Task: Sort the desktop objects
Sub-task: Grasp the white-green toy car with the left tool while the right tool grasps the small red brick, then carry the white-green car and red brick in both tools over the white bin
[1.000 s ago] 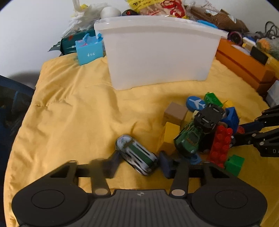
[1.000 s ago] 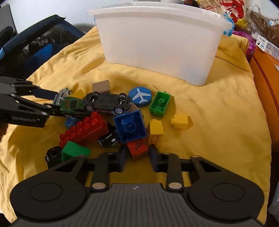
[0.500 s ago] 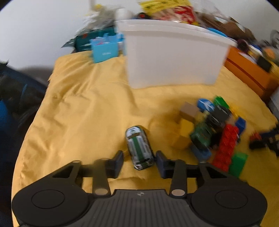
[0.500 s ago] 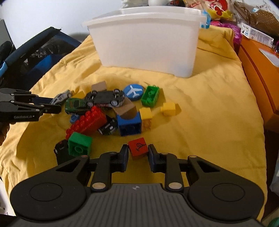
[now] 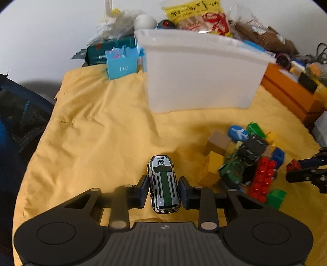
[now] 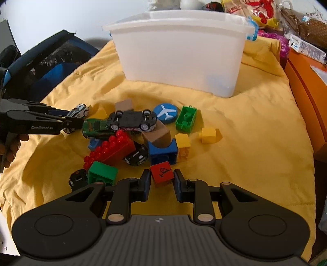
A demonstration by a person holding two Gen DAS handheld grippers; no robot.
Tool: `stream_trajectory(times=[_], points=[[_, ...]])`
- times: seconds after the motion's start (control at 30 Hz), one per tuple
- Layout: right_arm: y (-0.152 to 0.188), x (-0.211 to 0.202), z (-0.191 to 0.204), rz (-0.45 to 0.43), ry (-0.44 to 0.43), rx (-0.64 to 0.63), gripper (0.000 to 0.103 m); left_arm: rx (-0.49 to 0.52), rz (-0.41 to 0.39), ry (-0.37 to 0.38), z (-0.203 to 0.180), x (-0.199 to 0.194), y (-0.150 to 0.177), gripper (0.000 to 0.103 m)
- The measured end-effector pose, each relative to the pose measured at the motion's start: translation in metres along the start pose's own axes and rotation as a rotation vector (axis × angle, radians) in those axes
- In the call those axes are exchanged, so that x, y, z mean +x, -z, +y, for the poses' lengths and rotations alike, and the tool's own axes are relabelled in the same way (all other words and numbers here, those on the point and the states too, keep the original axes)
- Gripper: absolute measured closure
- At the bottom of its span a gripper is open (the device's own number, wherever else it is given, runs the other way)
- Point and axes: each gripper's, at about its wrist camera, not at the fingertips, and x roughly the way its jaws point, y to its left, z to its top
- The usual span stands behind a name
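My left gripper (image 5: 163, 189) is shut on a white and green toy car (image 5: 164, 186) marked 69, held above the yellow cloth; the car also shows in the right wrist view (image 6: 78, 111). My right gripper (image 6: 161, 182) is shut on a red cube (image 6: 162, 176) with a black drawing. A pile of toys lies mid-cloth: an upturned black car (image 6: 132, 120), a green car (image 6: 98, 126), a long red brick (image 6: 111, 150), a blue block (image 6: 163, 152) and a blue plane disc (image 6: 166, 112). A white plastic bin (image 6: 184, 51) stands behind.
A green brick (image 6: 186, 118), yellow bricks (image 6: 209, 135) and a green block (image 6: 102, 174) lie around the pile. An orange box (image 6: 306, 92) stands at the right. A blue carton (image 5: 120, 63) and snack bags (image 5: 196, 16) sit behind the bin. A dark bag (image 6: 47, 59) lies left.
My left gripper closed on the white and green car and lifted it away from the pile. My right gripper closed on the red cube and raised it, pulling back from the pile.
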Motion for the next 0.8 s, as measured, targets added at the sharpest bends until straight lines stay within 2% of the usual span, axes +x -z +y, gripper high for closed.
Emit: stream_trajectory(times=[0.13, 0.27, 0.57, 0.8], points=[[-0.001, -0.011, -0.003, -0.024, -0.005, 0.028, 0.076, -0.017, -0.041, 0.007, 0.001, -0.025, -0.006, 0.068], [-0.014, -0.028, -0.004, -0.083, -0.017, 0.058, 0.076, -0.009, -0.089, 0.026, -0.004, -0.046, -0.025, 0.068], [-0.076, -0.056, -0.01, -0.21, -0.005, 0.083, 0.076, -0.016, -0.162, 0.056, -0.018, -0.069, -0.09, 0.068], [-0.133, -0.066, -0.03, -0.243, 0.03, 0.087, 0.076, -0.02, -0.163, 0.051, -0.016, -0.064, -0.144, 0.068]])
